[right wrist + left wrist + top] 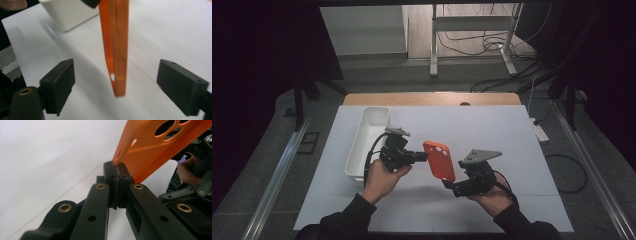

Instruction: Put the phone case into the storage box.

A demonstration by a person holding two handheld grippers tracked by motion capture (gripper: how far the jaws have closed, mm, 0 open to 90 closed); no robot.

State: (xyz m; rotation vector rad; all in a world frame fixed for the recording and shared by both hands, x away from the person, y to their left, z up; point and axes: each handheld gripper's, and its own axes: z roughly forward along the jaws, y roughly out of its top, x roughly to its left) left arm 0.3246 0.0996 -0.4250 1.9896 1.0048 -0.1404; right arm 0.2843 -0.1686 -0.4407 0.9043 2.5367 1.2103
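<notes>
The left tongs pinch the edge of the orange phone case. The right tongs are wide open around it, not touching.

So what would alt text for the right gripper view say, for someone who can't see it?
An orange phone case hangs edge-on between the right gripper's two wide-open black jaws, touching neither. Behind it lie a white table and the corner of a white bin.

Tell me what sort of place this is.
Probably a lab or workshop set up for recording handling work. A table under a white sheet stands on grey floor, with loose cables and a metal stand behind. A person works two hand-held grippers on an orange phone case beside a white bin.
</notes>
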